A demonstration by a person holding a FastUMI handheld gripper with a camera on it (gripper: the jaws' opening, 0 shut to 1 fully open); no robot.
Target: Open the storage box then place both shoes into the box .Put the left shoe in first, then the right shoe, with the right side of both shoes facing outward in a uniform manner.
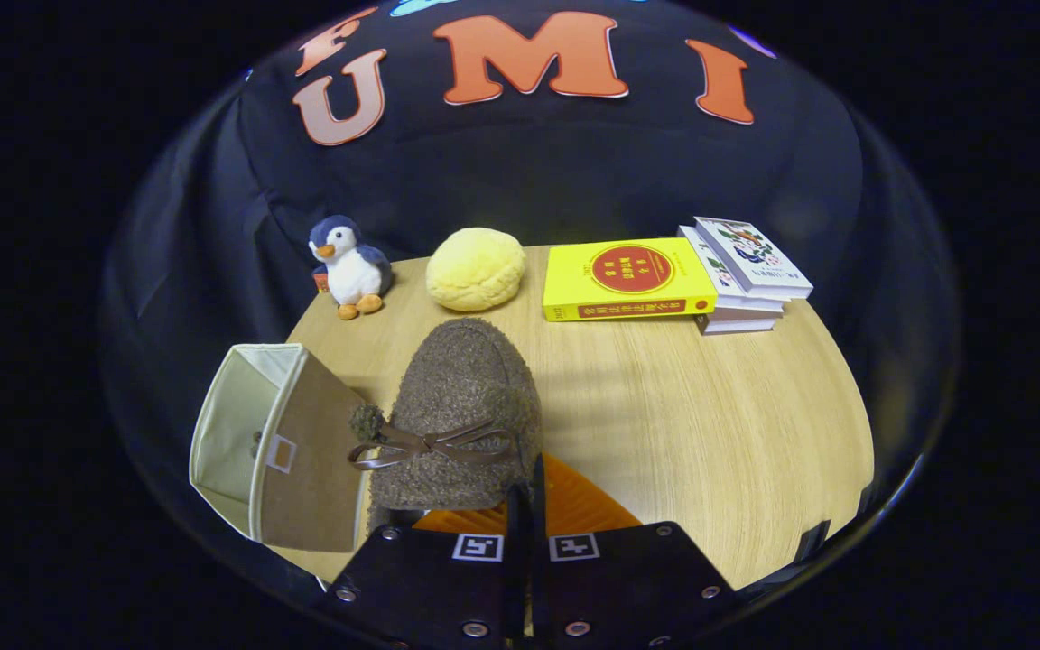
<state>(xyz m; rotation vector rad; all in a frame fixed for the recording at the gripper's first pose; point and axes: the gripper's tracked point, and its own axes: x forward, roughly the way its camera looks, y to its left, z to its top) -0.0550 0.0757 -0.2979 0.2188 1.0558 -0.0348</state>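
While my tongs (527,506) pinch the brown shoe (461,415) at its rear rim, lifted over the worktop (710,415) | storage box (272,442) open, just left | risk: thin grip slips, toe clips box wall, shoe lands wrong-side out.

Yellow book (628,278) cover and spine print too small to read

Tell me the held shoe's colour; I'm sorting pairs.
Brown and fuzzy, with a darker brown bow; the shoe shows in the gripper view.
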